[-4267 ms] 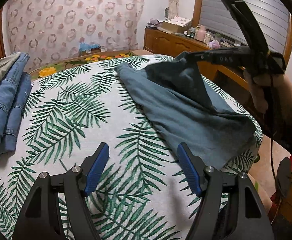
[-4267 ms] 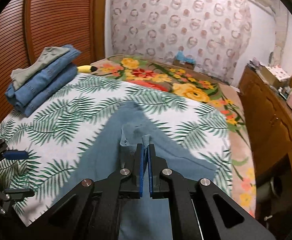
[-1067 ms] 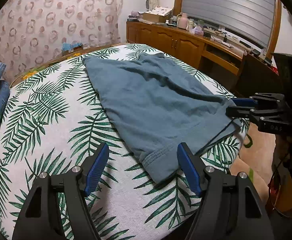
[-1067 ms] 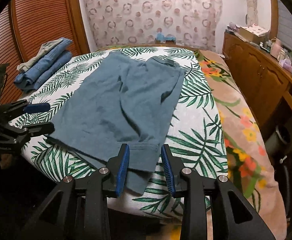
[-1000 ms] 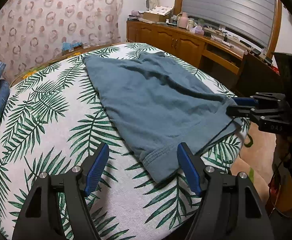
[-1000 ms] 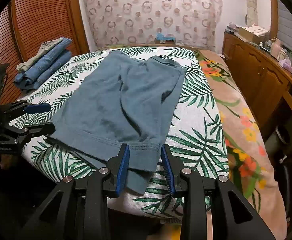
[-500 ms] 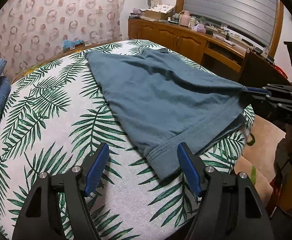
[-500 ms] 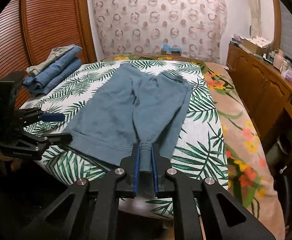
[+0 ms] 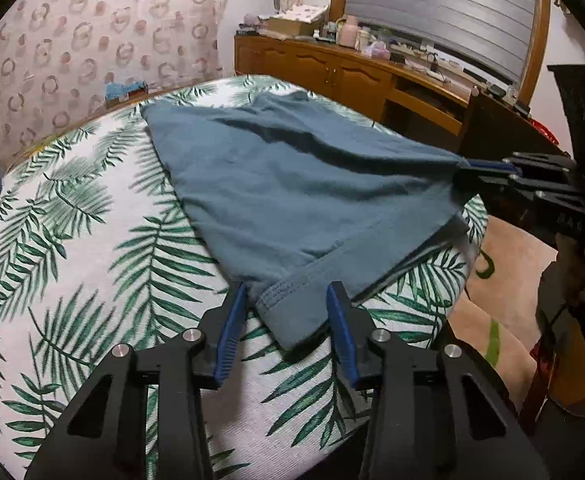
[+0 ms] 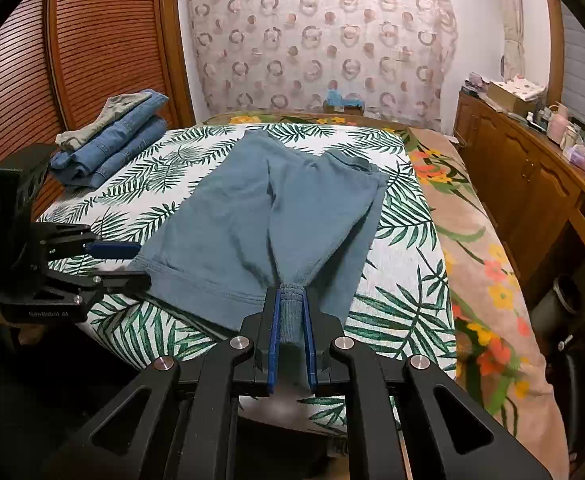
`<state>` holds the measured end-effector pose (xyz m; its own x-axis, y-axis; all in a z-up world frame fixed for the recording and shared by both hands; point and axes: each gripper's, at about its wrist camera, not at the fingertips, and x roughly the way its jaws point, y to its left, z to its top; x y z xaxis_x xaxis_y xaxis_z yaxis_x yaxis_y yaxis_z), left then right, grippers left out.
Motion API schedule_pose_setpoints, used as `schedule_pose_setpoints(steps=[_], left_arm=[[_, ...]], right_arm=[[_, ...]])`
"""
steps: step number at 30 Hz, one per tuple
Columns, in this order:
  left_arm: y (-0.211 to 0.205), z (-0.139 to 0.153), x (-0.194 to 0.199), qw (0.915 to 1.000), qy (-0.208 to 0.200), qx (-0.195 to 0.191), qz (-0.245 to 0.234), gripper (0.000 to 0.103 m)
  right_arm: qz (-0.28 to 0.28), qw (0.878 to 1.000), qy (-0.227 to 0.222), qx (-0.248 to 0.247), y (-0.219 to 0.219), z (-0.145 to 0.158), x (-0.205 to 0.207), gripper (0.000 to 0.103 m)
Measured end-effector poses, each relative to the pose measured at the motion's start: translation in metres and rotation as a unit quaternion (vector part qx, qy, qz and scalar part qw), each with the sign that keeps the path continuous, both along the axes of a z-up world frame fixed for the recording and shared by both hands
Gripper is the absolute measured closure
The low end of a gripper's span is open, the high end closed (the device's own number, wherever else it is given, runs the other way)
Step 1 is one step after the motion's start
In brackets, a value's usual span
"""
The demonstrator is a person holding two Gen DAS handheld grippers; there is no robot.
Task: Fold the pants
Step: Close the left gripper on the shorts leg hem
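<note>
Teal-blue pants (image 9: 292, 184) lie spread on the palm-leaf bedspread (image 9: 92, 248), their hem toward me. My left gripper (image 9: 287, 304) is open, its blue fingers on either side of the left hem corner, with cloth between them. In the right wrist view the pants (image 10: 260, 216) run away from me, and my right gripper (image 10: 291, 308) is shut on the right hem corner and lifts it a little. The left gripper (image 10: 126, 264) shows there at the left hem corner. The right gripper (image 9: 476, 168) shows at the right in the left wrist view.
A stack of folded jeans (image 10: 112, 140) lies at the bed's far left by the slatted wooden wardrobe (image 10: 72, 52). A wooden sideboard (image 10: 532, 184) with clutter runs along the right. A floral blanket (image 10: 484, 264) covers the bed's right edge.
My right gripper has closed on the right hem corner and raised it. My left gripper has moved forward around the left hem corner and its jaws have narrowed.
</note>
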<state>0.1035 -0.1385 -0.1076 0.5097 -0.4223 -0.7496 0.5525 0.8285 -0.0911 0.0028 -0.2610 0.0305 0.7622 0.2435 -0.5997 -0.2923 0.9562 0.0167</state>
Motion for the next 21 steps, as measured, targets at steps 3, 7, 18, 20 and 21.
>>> schedule_pose_setpoints(steps=[3, 7, 18, 20, 21], left_arm=[[-0.001, 0.001, -0.001, 1.0, -0.002, -0.001, 0.002, 0.06], [-0.001, 0.0, -0.002, 1.0, -0.006, -0.006, -0.005, 0.068], [0.005, 0.019, -0.009, 0.9993, -0.03, -0.023, -0.007, 0.079], [0.004, 0.019, -0.01, 0.9994, -0.029, -0.019, -0.008, 0.079], [0.004, 0.018, -0.01, 0.9995, -0.028, -0.016, -0.008, 0.079]], right_arm=[[-0.001, 1.0, 0.005, 0.0, 0.001, -0.003, 0.001, 0.092], [-0.002, 1.0, 0.01, 0.004, 0.001, -0.006, 0.001, 0.092], [0.004, 1.0, -0.007, 0.006, 0.003, 0.001, -0.009, 0.092], [0.004, 1.0, -0.007, 0.001, 0.004, 0.0, -0.011, 0.092], [0.004, 1.0, -0.005, -0.001, 0.004, -0.002, -0.012, 0.092]])
